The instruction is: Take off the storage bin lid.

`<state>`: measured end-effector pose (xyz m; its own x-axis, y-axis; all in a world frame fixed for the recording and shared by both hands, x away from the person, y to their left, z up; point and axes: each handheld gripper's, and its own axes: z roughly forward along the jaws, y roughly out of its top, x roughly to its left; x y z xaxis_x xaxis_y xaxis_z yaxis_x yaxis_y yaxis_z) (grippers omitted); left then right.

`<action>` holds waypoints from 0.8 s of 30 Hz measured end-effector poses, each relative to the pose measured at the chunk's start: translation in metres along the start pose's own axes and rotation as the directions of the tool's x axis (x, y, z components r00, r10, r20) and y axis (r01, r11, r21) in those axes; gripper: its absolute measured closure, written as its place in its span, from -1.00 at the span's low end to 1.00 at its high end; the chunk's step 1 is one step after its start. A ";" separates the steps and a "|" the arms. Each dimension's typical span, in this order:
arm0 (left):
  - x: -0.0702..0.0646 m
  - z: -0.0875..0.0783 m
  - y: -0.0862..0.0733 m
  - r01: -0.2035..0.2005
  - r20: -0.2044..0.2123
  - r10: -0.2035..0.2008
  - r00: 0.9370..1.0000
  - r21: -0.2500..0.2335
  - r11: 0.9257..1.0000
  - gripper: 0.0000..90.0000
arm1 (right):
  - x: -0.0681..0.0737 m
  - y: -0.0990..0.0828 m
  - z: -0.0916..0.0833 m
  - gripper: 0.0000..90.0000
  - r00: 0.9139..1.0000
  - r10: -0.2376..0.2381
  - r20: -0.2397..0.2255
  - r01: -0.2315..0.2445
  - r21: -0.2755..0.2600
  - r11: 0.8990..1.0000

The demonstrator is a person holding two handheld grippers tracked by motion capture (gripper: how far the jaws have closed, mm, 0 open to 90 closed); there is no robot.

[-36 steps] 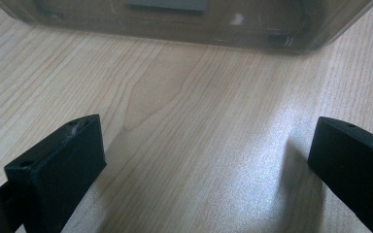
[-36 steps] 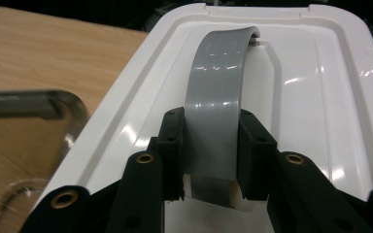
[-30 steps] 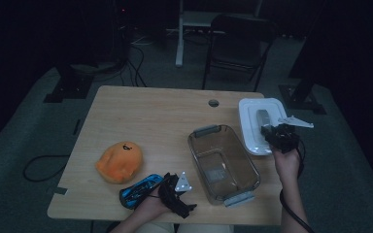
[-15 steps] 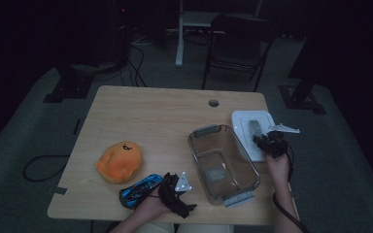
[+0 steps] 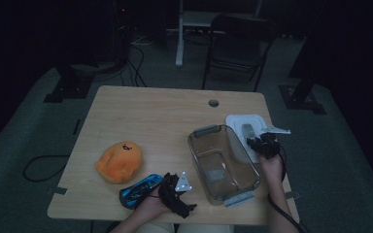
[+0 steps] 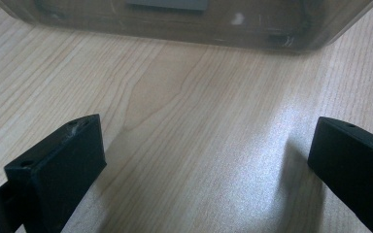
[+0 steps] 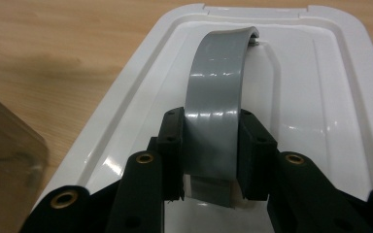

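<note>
On the worktop (image 5: 155, 121), pale wood grain, rectangular, with a round cable hole (image 5: 213, 103) near its far edge:
- Lid (image 5: 240, 127), white plastic, far right side, lying flat just beside the tub; its arched grey handle (image 7: 213, 107) is clamped between the pads of the right gripper (image 5: 262, 144).
- Tub (image 5: 222, 162), clear plastic with grey end clips, right of centre, open top.
- Soft toy (image 5: 119, 161), orange, rounded, near left.
- Blue item (image 5: 138, 189), near edge, beside the toy and touching the left hand; what it is cannot be told.
- Left gripper (image 5: 177, 194), resting low at the near edge; in the left gripper view its black jaws stand wide apart over bare wood, grasping nothing, with the tub's wall ahead.

Room: dim, dark walls. Grey carpet floor (image 5: 39, 121). Dark folding chair (image 5: 238, 43) behind the worktop, beside a white post (image 5: 179, 34). Black stand feet at left (image 5: 70, 87) and right (image 5: 301, 94). Cables (image 5: 36, 167) trail over the floor at left.
</note>
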<state>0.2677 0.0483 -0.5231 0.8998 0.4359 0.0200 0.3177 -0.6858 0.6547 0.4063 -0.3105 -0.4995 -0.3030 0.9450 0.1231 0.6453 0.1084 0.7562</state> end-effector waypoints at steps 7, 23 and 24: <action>0.000 0.000 0.001 0.001 -0.002 -0.001 1.000 0.002 1.000 -0.99 | -0.003 -0.011 0.009 0.50 0.999 0.024 -0.021 -0.023 0.010 1.000; 0.020 -0.030 0.027 0.058 -0.050 -0.060 0.997 -0.043 0.997 -0.99 | 0.004 -0.008 -0.033 -0.61 0.999 -0.025 -0.042 0.023 -0.046 0.999; 0.024 -0.031 0.029 0.065 -0.055 -0.067 0.996 -0.048 0.997 -0.99 | 0.005 -0.010 -0.034 -0.74 0.997 -0.045 -0.058 0.043 -0.039 0.998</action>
<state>0.2888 0.0574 -0.4802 0.8585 0.5125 0.0176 0.3605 -0.6276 0.6900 0.3745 -0.3170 -0.4841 -0.3718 0.9197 0.1260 0.6038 0.1365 0.7854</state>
